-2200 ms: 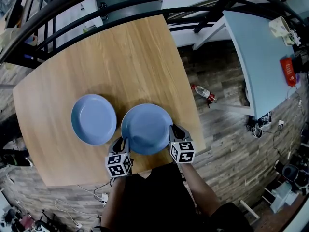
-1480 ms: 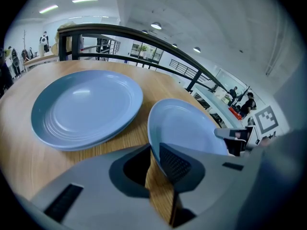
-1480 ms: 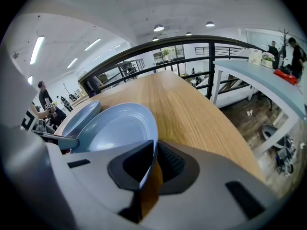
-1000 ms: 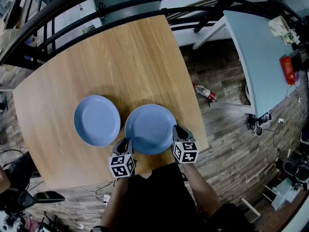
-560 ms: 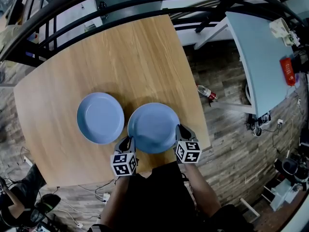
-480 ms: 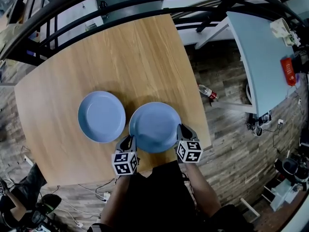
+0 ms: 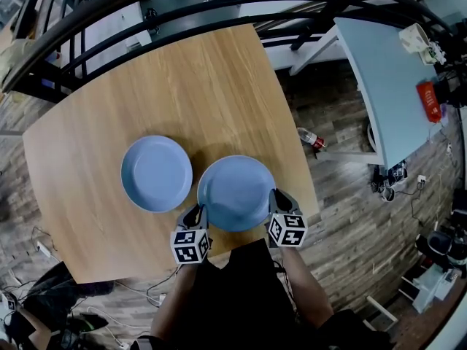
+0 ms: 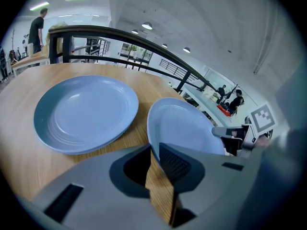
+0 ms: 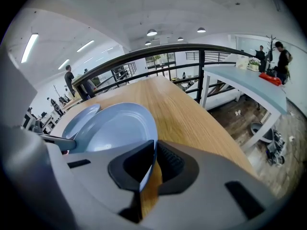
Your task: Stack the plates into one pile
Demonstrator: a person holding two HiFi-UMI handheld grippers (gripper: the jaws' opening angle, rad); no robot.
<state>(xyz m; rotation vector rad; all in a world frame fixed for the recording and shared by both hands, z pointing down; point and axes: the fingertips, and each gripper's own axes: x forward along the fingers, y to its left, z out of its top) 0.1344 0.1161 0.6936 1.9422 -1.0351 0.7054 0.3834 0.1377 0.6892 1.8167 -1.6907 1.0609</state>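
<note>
Two light blue plates are on show. One plate lies flat on the wooden table, to the left. The other plate is held just above the table near its front edge, close beside the first. My left gripper is shut on that plate's near-left rim. My right gripper is shut on its right rim. Each gripper view shows the rim running between the pads.
The table's front edge lies right behind the grippers, and its right edge is close to the right gripper. A black railing runs along the far side. A pale blue table stands to the right, with a bottle on the floor.
The held plate's right side has risen slightly with the right gripper. The left gripper has stayed about where it was. Both keep their hold on the rim.
</note>
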